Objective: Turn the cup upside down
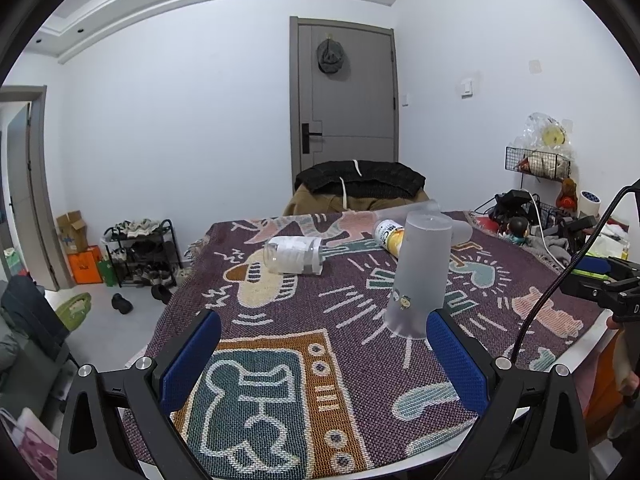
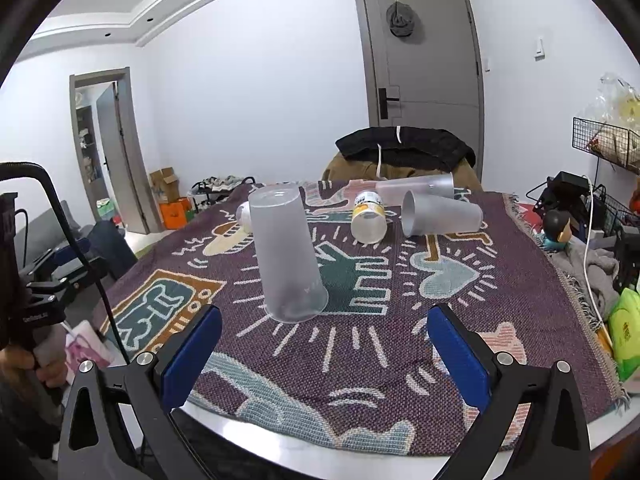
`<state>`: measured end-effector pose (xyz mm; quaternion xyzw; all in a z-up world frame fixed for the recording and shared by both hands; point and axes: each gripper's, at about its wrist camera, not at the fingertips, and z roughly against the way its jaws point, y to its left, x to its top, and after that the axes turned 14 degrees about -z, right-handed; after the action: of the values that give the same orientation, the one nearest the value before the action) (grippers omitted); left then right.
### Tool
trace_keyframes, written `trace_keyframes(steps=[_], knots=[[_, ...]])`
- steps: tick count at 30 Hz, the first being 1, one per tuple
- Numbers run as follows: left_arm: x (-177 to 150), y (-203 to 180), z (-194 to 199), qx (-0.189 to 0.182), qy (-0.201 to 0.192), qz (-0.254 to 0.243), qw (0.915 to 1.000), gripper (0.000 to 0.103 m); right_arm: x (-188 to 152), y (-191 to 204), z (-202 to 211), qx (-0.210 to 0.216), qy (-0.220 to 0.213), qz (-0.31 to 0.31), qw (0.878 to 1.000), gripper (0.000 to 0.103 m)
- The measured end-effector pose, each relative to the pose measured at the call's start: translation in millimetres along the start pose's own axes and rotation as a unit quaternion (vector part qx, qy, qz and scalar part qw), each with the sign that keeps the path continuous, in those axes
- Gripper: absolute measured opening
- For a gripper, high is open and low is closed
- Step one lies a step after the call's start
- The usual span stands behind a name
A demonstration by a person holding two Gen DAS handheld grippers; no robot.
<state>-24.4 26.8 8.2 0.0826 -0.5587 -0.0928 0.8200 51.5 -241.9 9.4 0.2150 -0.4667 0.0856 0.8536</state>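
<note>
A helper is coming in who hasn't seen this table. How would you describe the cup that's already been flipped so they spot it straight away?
Start at the patterned woven cloth covering the table. Near its front middle, just ahead of the grippers, stands a tall frosted grey cup, mouth down on the cloth. It is the only cup standing; the other frosted cups and the yellow-labelled one lie on their sides farther back.

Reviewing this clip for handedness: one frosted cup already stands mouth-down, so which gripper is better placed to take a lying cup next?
Probably the right. The frosted cup on its side lies ahead of the open right gripper, on its right. From the open left gripper, the upside-down cup blocks it.
</note>
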Motion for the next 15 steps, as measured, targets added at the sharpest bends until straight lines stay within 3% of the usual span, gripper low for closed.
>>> trace_keyframes(steps=[15], knots=[[0.2,1.8,-0.2,-0.002,0.003,0.004,1.0,0.103,1.7,-3.2,0.0,-0.002,0.0,-0.005,1.0,0.103]])
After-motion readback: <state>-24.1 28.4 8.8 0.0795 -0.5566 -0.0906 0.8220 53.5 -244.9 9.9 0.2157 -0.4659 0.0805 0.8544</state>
